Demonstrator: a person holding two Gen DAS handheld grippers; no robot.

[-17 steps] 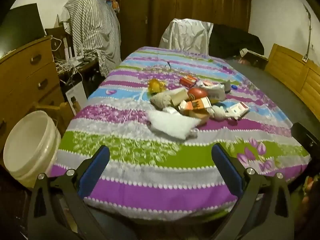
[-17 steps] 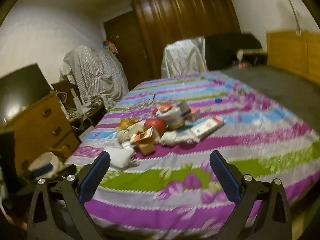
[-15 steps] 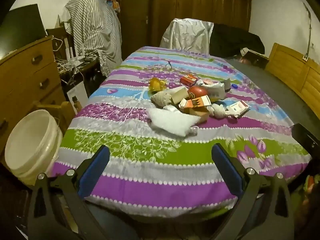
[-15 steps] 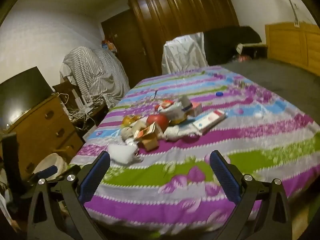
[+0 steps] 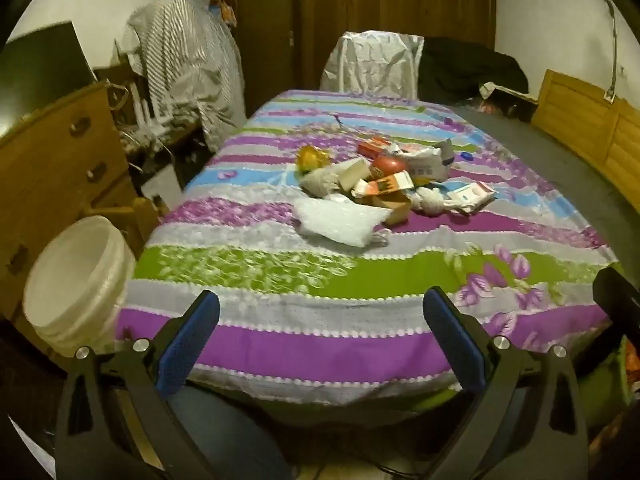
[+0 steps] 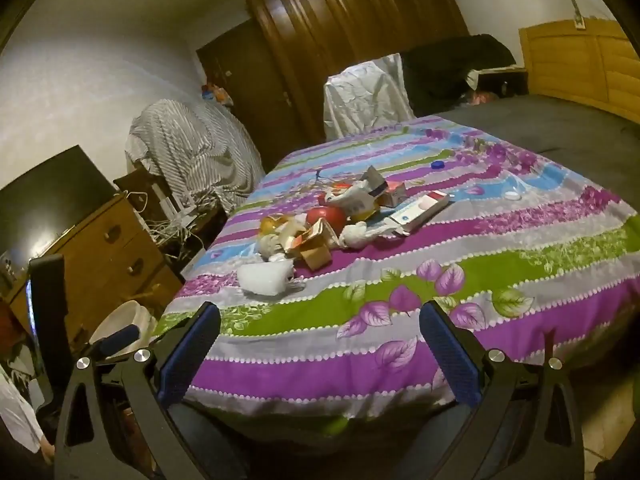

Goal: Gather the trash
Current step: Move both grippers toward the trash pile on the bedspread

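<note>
A heap of trash (image 5: 384, 184) lies mid-bed on the striped floral bedspread (image 5: 320, 344): a white plastic bag (image 5: 340, 222), cartons, a red round item (image 5: 388, 165), an orange wrapper (image 5: 310, 156) and crumpled paper. The same heap of trash (image 6: 336, 220) shows in the right wrist view, with the white plastic bag (image 6: 266, 276) nearest. A white bucket (image 5: 76, 280) stands on the floor left of the bed. My left gripper (image 5: 320, 312) is open and empty, short of the bed's near edge. My right gripper (image 6: 320, 320) is open and empty over the near edge.
A wooden dresser (image 5: 52, 160) stands at the left behind the bucket, with tangled cables (image 5: 156, 136) beyond it. A dark wardrobe (image 5: 384, 20) and a covered chair (image 5: 372, 64) stand at the far end. A wooden headboard (image 5: 592, 128) and grey blanket (image 5: 560, 168) are on the right.
Both views have tilted down and drawn back a little; the bed's near edge now shows, and the bucket has come into the right wrist view. Both grippers stay open.
</note>
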